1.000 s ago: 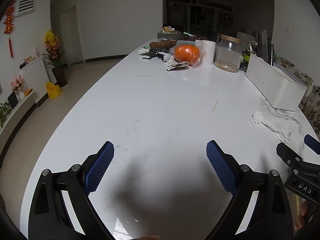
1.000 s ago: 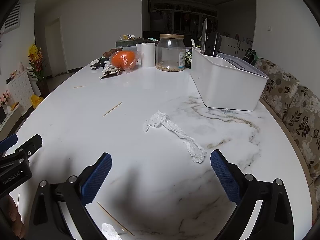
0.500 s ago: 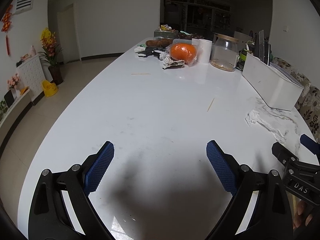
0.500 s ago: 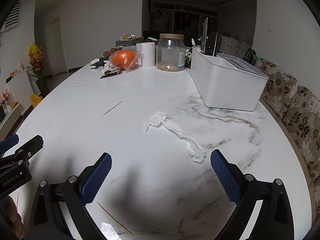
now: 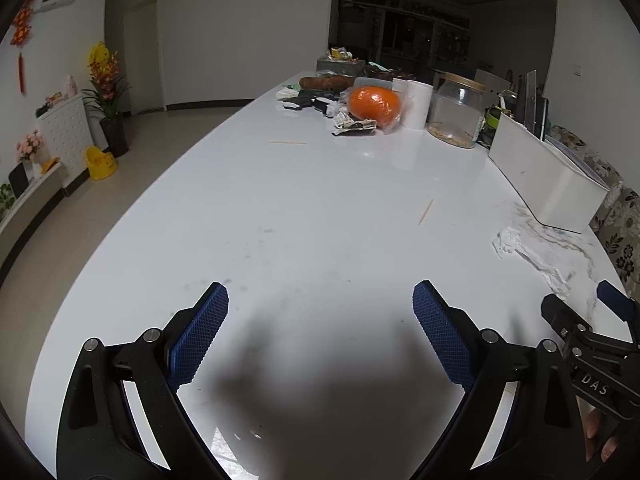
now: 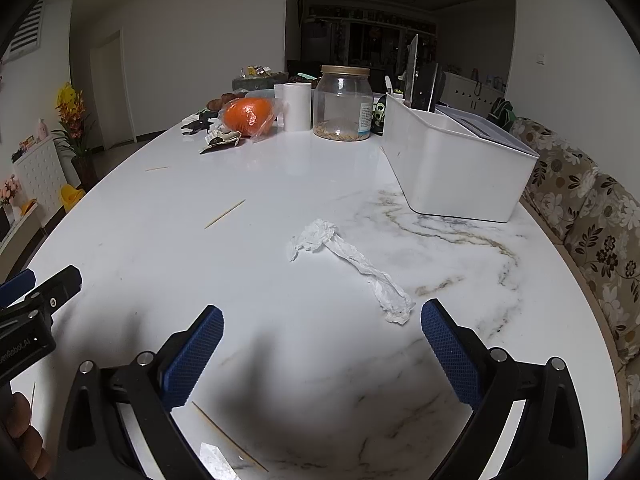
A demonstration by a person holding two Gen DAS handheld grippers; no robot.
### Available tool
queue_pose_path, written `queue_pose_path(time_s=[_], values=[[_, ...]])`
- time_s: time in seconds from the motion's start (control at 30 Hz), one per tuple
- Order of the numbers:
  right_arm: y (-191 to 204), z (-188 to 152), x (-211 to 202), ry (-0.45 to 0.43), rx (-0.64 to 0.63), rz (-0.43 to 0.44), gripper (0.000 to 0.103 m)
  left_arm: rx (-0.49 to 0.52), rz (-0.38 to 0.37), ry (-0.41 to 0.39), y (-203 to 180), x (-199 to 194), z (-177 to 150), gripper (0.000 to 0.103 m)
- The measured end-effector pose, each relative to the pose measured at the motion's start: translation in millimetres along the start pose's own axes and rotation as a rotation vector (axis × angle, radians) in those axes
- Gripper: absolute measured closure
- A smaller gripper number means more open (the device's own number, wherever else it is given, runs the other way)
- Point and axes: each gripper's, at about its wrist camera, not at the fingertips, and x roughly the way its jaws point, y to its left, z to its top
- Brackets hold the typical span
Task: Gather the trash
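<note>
A crumpled white tissue lies on the white marble table, just ahead of my right gripper, which is open and empty; the tissue's near end is close to the right fingertip. It also shows in the left wrist view at the right. My left gripper is open and empty over bare table. Thin wooden sticks lie on the table: one mid-table, one further back, one under the right gripper. A white bin stands at the right.
At the far end stand a bagged orange, a torn wrapper, a paper roll and a glass jar. A floral sofa runs along the table's right edge. The left gripper's side shows at the left.
The left view has tilted slightly, so the far objects sit a little lower and nearer in frame. The right gripper has hardly moved. Both stay open.
</note>
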Motion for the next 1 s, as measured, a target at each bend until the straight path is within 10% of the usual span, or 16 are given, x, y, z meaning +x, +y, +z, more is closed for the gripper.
queue_pose_path(time_s=[1.0], values=[[1.6, 0.6, 2.4, 0.006, -0.005, -0.002, 0.005, 0.01, 0.006, 0.042, -3.0, 7.3, -2.4, 0.012]])
